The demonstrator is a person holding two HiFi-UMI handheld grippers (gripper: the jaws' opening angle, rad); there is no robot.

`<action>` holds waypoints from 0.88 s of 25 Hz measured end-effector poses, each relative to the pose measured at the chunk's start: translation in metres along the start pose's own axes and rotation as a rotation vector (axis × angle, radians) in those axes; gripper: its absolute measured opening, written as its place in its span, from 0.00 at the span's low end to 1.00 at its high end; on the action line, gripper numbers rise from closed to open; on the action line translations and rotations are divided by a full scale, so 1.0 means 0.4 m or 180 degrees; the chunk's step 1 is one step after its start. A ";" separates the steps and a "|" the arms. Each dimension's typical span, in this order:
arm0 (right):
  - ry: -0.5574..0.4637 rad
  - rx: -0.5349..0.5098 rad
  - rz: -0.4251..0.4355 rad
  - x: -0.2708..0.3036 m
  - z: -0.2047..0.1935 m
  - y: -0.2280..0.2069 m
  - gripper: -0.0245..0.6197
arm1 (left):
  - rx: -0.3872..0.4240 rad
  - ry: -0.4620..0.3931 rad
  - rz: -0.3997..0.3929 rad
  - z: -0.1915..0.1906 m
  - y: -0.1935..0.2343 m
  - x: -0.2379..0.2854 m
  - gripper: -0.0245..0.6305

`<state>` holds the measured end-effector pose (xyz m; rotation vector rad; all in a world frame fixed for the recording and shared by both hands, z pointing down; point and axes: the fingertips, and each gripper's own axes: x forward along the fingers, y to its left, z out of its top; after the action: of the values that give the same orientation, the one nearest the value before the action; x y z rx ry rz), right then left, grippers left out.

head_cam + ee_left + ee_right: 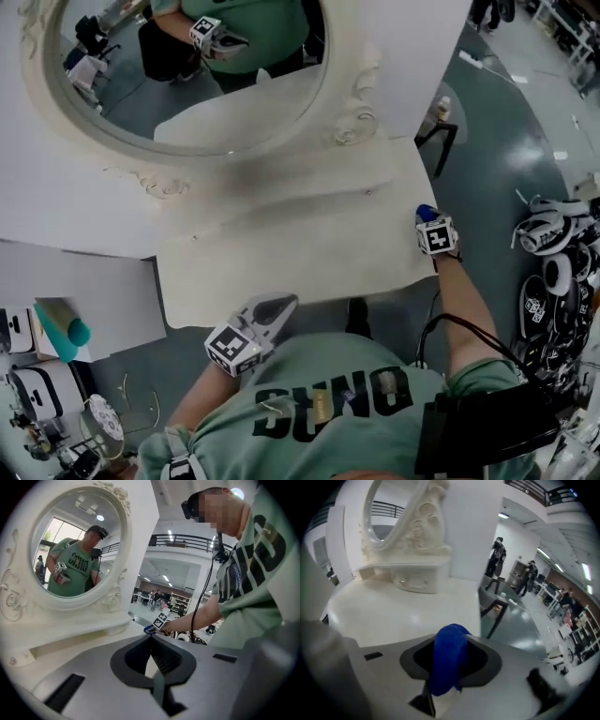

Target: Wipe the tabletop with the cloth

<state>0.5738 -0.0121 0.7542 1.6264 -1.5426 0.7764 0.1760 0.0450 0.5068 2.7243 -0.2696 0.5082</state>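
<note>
Evidently the wiping stroke itself is not yet under way: the right gripper (pixel 429 223) is clamped on the blue cloth (pixel 449 660) and hovers by the right-hand edge of the dressing-table top (pixel 300 253), so this reads as the set-up to a first pass. The jaws are nearly shut, with only the thickness of the bunched cloth between them. The cloth stands up as a rounded, folded hump above the jaw tips and hangs a little way below them. Whether its lower end touches the surface I cannot tell from any view. Ahead and to the left of this gripper lies the cream tabletop, smooth and slightly glossy, running back to the carved base of the oval mirror (pixel 187 94). Immediately to the gripper's right the top ends and the grey floor drops away. The left gripper (pixel 151 641) has its jaws fully together with nothing in them. It is held just in front of the table's near edge, well apart from the right one. The next move, as I judge it, calls for pressing the cloth's free end flat onto the top and then dragging it leftward, away from the edge and towards the left gripper, with steady downward pressure so that the soft wad spreads rather than rolls.
</note>
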 end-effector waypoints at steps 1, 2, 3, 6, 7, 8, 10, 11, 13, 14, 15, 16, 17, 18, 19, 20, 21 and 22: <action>0.0001 0.0127 -0.0072 -0.009 -0.032 -0.072 0.23 | 0.0025 0.0033 -0.0038 0.013 -0.017 0.033 0.05; -0.0007 0.0234 -0.0098 -0.014 -0.055 -0.121 0.23 | 0.0041 0.0063 -0.0063 0.021 -0.030 0.060 0.05; -0.0026 0.0312 -0.0099 -0.017 -0.068 -0.150 0.23 | 0.0052 0.0096 -0.0078 0.024 -0.040 0.079 0.05; -0.0068 0.0356 -0.0156 -0.023 -0.070 -0.170 0.23 | 0.0051 0.0171 -0.0076 0.012 -0.052 0.096 0.05; -0.0047 0.0359 -0.0208 -0.026 -0.070 -0.174 0.23 | 0.0044 0.0165 -0.0065 0.009 -0.051 0.091 0.05; 0.0000 0.0362 -0.0253 -0.028 -0.073 -0.173 0.23 | 0.0036 0.0147 -0.0046 0.005 -0.047 0.079 0.05; 0.0083 0.0307 -0.0276 -0.042 -0.056 -0.125 0.23 | 0.0005 0.0088 0.0011 -0.011 -0.031 0.031 0.05; 0.0061 0.0251 -0.0205 -0.050 -0.027 -0.062 0.23 | -0.0022 0.0045 0.0058 -0.024 -0.016 -0.006 0.05; -0.0103 0.0074 0.0220 -0.049 0.064 0.171 0.23 | -0.0102 -0.0083 0.0205 -0.055 0.029 -0.103 0.05; -0.0184 -0.0068 0.0539 -0.047 0.117 0.336 0.23 | -0.0151 -0.0157 0.0301 -0.075 0.057 -0.162 0.05; -0.0236 -0.0250 0.0885 -0.048 0.165 0.524 0.23 | -0.0196 -0.0227 0.0401 -0.097 0.087 -0.228 0.05; -0.0263 -0.0479 0.1209 -0.050 0.204 0.722 0.23 | -0.0226 -0.0284 0.0498 -0.121 0.115 -0.301 0.05; -0.0268 -0.0749 0.1474 -0.051 0.232 0.919 0.23 | -0.0237 -0.0321 0.0594 -0.148 0.142 -0.382 0.05; -0.0271 -0.1019 0.1691 -0.056 0.255 1.111 0.23 | -0.0238 -0.0339 0.0691 -0.179 0.168 -0.468 0.05; -0.0293 -0.1257 0.1882 -0.065 0.277 1.295 0.23 | -0.0246 -0.0350 0.0794 -0.214 0.192 -0.558 0.05; -0.0329 -0.1456 0.2061 -0.077 0.300 1.469 0.23 | -0.0274 -0.0362 0.0906 -0.252 0.216 -0.649 0.05; -0.0359 -0.1627 0.2230 -0.093 0.319 1.632 0.23 | -0.0328 -0.0380 0.1029 -0.291 0.239 -0.741 0.05; -0.0382 -0.1790 0.2381 -0.108 0.335 1.783 0.23 | -0.0401 -0.0404 0.1162 -0.329 0.261 -0.831 0.05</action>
<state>-0.1476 -0.0960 0.7255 0.6819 -2.2395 0.5290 -0.1958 0.0384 0.5276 2.5943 -0.8134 0.3963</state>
